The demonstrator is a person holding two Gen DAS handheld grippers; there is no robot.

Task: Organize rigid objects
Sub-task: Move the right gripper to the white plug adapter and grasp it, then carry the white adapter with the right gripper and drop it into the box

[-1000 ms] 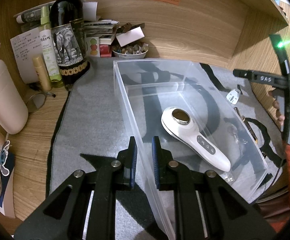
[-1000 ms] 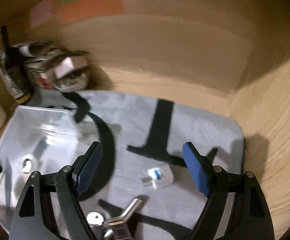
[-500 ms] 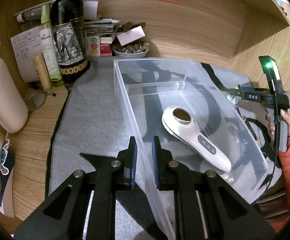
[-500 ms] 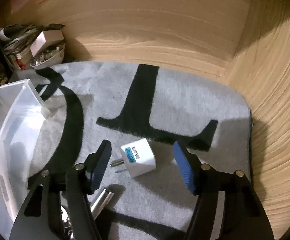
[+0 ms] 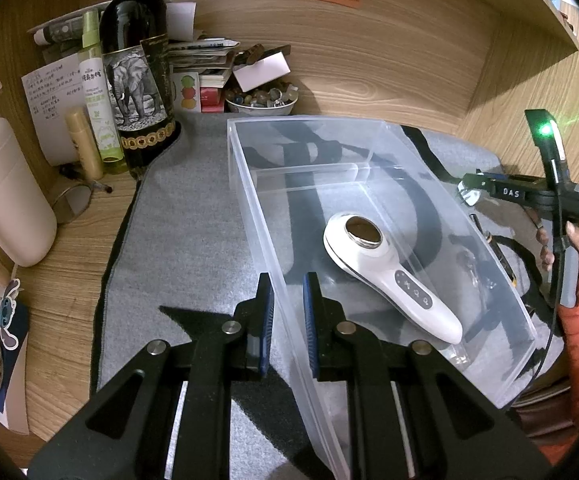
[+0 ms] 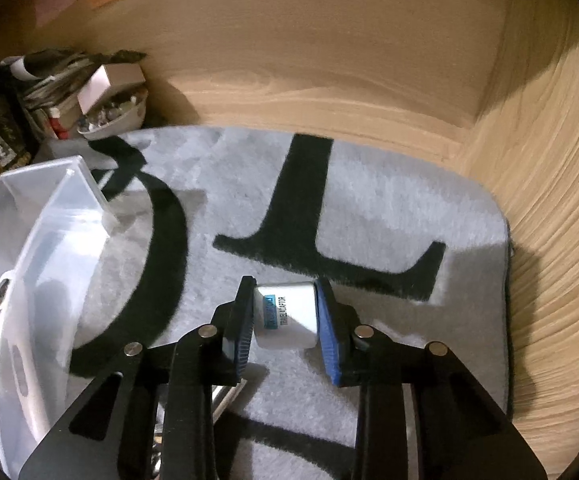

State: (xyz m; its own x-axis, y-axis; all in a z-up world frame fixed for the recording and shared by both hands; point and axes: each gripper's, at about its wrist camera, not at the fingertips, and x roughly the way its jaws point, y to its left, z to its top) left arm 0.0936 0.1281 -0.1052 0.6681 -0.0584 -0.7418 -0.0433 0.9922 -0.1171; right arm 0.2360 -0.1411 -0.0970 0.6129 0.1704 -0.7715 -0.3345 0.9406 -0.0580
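A clear plastic bin (image 5: 249, 184) stands on the grey mat and holds a white handheld device (image 5: 389, 276). My left gripper (image 5: 287, 304) is shut on the bin's near left wall, one finger on each side. My right gripper (image 6: 283, 316) is shut on a white travel adapter (image 6: 289, 316), held just above the mat to the right of the bin (image 6: 49, 216). The right gripper also shows in the left wrist view (image 5: 489, 188) beyond the bin's right wall.
A wine bottle (image 5: 137, 80), a spray bottle (image 5: 97, 92), papers and a bowl of small items (image 5: 261, 100) crowd the back left. A beige container (image 5: 5, 196) stands at left. Metal items (image 6: 225, 396) lie on the mat under my right gripper. Wooden walls close the back and right.
My right gripper has come down over the travel adapter and closed on it. The left gripper has stayed shut on the bin wall.
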